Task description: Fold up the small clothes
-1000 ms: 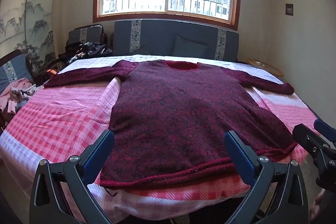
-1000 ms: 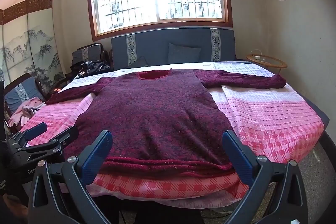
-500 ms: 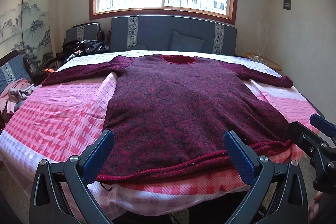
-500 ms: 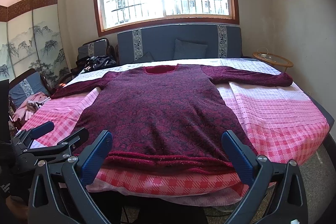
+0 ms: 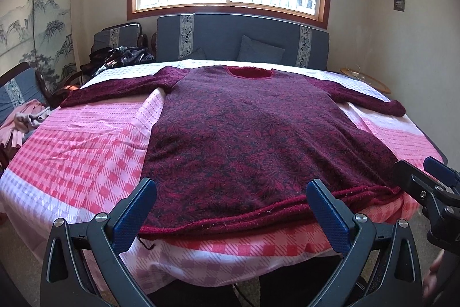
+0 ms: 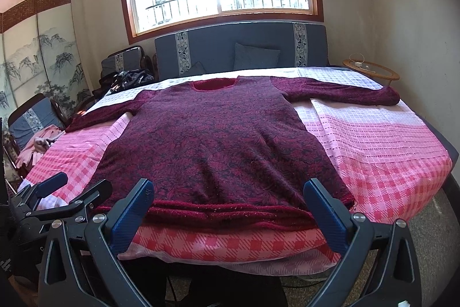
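A dark red patterned sweater (image 5: 258, 134) (image 6: 218, 140) lies flat on the bed, face down or up I cannot tell, with both sleeves spread out and its hem toward me. My left gripper (image 5: 231, 186) hovers open just above the hem near its left half, holding nothing. My right gripper (image 6: 228, 186) hovers open over the hem's right half, also with nothing in it. Each gripper shows at the edge of the other's view: the right one (image 5: 425, 177) and the left one (image 6: 74, 187).
The bed wears a pink and red checked sheet (image 5: 80, 151) (image 6: 388, 151). Behind it stands a blue headboard with cushions (image 5: 244, 45). Clothes lie piled on chairs (image 5: 26, 117) at the left. A round side table (image 6: 373, 69) stands at the far right by the wall.
Both grippers have edged closer to the bed and slightly lower toward the sweater's hem. The sweater has not moved. Both stay open.
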